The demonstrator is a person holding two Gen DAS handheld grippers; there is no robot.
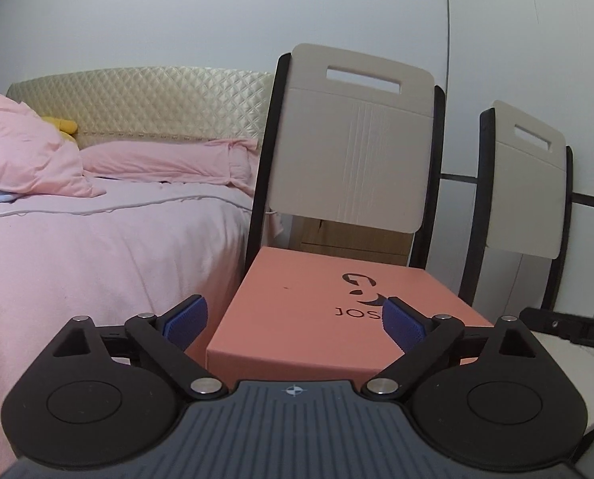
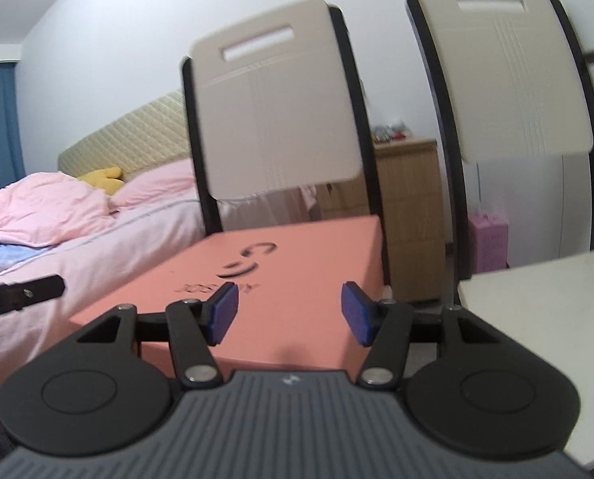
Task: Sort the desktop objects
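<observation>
A salmon-pink box (image 1: pixel 320 311) with a dark logo on its lid sits just ahead of both grippers; it also shows in the right wrist view (image 2: pixel 297 279). My left gripper (image 1: pixel 295 323) is open and empty, its blue pads (image 1: pixel 187 321) spread wide over the box's near edge. My right gripper (image 2: pixel 289 313) is open and empty, its blue pads (image 2: pixel 223 313) above the box's lid. A black part of the right gripper (image 1: pixel 568 325) shows at the right of the left wrist view, and the left gripper's black part (image 2: pixel 21 293) at the left of the right wrist view.
Two chairs with beige backs and black frames (image 1: pixel 356 139) (image 1: pixel 528 175) stand behind the box. A bed with pink bedding (image 1: pixel 97 231) lies to the left. A white table surface (image 2: pixel 536 311) is at the right. A wooden cabinet (image 2: pixel 408 207) stands behind the chairs.
</observation>
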